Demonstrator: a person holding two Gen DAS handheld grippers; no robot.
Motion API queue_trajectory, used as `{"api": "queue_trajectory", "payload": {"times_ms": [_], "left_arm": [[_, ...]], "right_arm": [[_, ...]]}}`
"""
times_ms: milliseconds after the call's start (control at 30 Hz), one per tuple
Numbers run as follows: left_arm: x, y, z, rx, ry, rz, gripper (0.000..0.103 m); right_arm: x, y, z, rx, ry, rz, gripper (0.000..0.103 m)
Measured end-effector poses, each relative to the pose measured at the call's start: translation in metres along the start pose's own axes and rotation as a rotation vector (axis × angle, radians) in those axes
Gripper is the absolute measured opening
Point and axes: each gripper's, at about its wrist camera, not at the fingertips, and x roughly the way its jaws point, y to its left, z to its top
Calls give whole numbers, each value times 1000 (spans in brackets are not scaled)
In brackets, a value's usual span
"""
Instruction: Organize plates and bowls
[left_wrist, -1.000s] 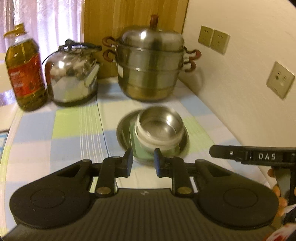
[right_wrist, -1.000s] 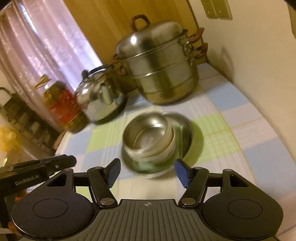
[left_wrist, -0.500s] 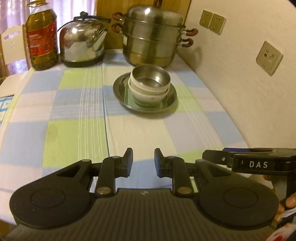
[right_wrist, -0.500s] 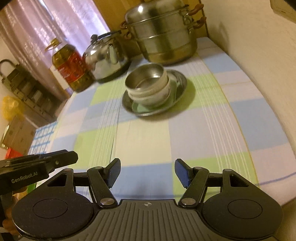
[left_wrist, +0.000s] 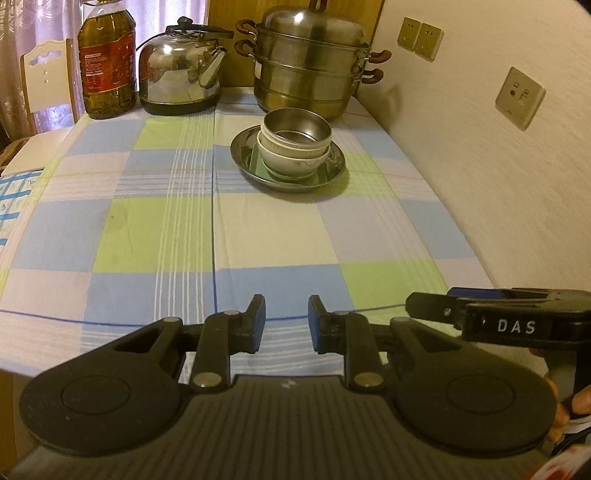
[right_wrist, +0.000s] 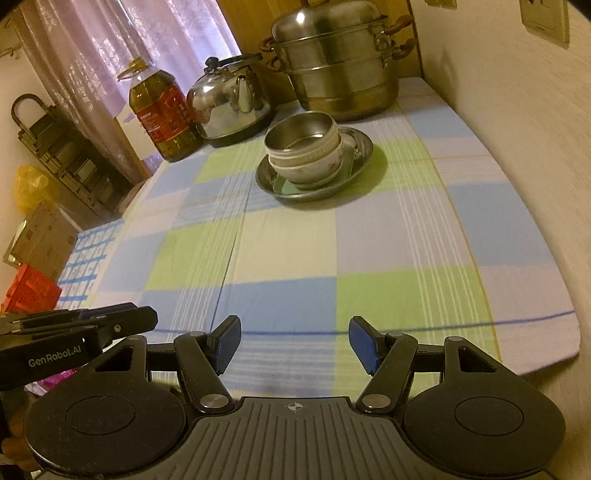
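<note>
Both grippers have drawn back toward the near edge of the table (left_wrist: 258, 236); the stack of dishes, close under them a second ago, now lies far ahead. Left gripper (left_wrist: 286, 321): jaws a narrow gap apart, nothing between them. Right gripper (right_wrist: 293, 345): jaws wide apart, empty. A steel bowl (left_wrist: 297, 125) sits nested in white bowls (left_wrist: 291, 158) on a steel plate (left_wrist: 336, 164), near the steamer pot (left_wrist: 310, 59), kettle (left_wrist: 179, 64) and oil bottle (left_wrist: 107, 59) at the far edge.
</note>
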Motion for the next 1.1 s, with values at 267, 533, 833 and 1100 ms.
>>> {"api": "queue_trajectory", "payload": {"times_ms": [267,533,833,1100], "left_arm": [[-9,-16,-9,28,3,-14,22],[-10,-23,-10,56,-2,-34,24],[-10,-21,-10,59,-7,-50,24],[-8,-19,-8,53,-3,-52,24]], "right_arm": [[-10,1,-10,-6,-5,-2,65],[-14,3,-12,-19,-20,-25,65],[-12,7,-12,-24,-19,-38,65],[-10,8,-12,-25,-19,-42,65]]}}
